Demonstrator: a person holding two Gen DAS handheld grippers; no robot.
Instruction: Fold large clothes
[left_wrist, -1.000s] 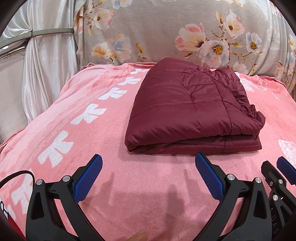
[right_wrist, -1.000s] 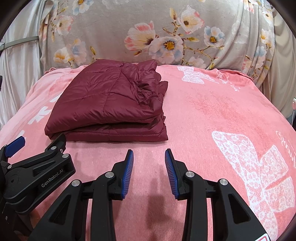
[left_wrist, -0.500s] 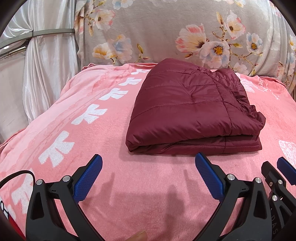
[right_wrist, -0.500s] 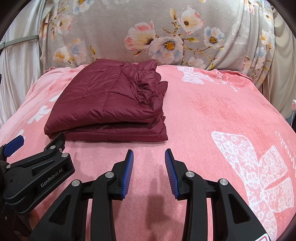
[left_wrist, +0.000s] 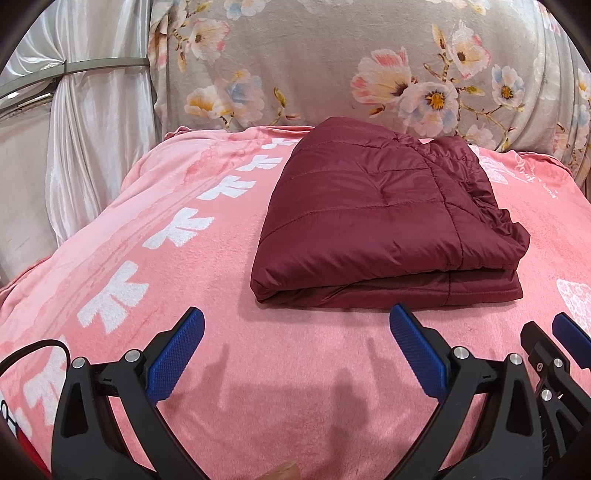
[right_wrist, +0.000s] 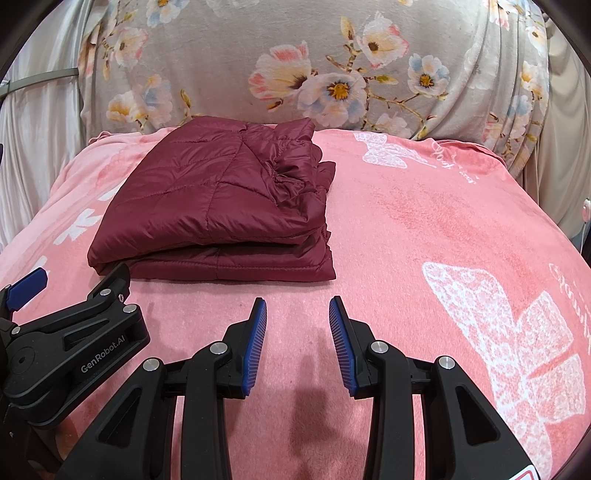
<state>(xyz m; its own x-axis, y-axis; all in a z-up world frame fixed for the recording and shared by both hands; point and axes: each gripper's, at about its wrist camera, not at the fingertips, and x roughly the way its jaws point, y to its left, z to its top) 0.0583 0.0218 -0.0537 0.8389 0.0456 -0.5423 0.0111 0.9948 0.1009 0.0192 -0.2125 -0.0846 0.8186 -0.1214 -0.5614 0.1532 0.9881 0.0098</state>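
A maroon quilted jacket (left_wrist: 384, 218) lies folded into a compact stack on the pink blanket (left_wrist: 207, 280); it also shows in the right wrist view (right_wrist: 221, 206). My left gripper (left_wrist: 295, 325) is wide open and empty, just short of the jacket's near edge. My right gripper (right_wrist: 297, 314) is open with a narrower gap and empty, hovering over the pink blanket (right_wrist: 424, 221) near the jacket's front right corner. The left gripper's body (right_wrist: 70, 350) shows at the left of the right wrist view.
A grey floral cover (left_wrist: 332, 62) rises behind the blanket, also in the right wrist view (right_wrist: 332, 66). A white satin curtain with a metal band (left_wrist: 85, 122) hangs at the left. The blanket drops away at its left and right sides.
Both grippers have stayed almost still; the views shifted only slightly. The jacket has not moved.
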